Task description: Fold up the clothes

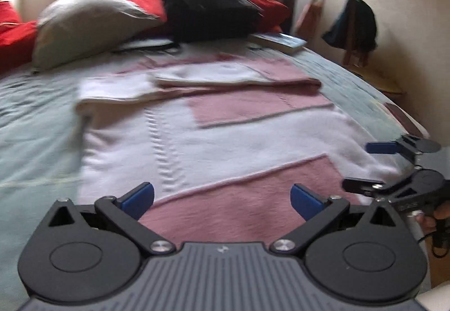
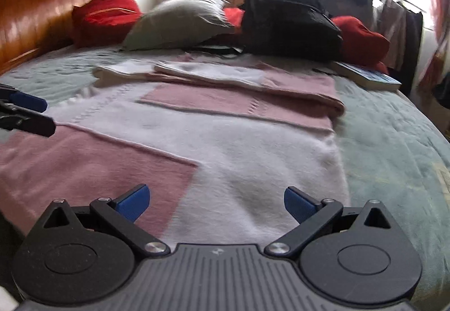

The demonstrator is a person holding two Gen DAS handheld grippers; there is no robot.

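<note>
A pink and white knitted garment (image 1: 213, 142) lies spread flat on the bed, its far part folded over on itself (image 1: 225, 77). My left gripper (image 1: 222, 200) hovers open over its near pink panel, nothing between the blue pads. In the right wrist view the same garment (image 2: 225, 142) fills the foreground. My right gripper (image 2: 216, 202) stands open above its near white edge, holding nothing. The right gripper (image 1: 374, 165) also shows at the right of the left wrist view, held by a hand (image 1: 433, 218). The left gripper's fingers (image 2: 28, 103) show at the left edge of the right wrist view.
The bed has a pale green quilt (image 2: 393, 142). At its far end lie a grey pillow (image 1: 84, 24), red cushions (image 2: 107, 16), a black backpack (image 1: 208, 7) and a book (image 1: 278, 41). A wooden headboard (image 2: 33, 18) stands at left. A dark garment (image 1: 357, 24) hangs by the right wall.
</note>
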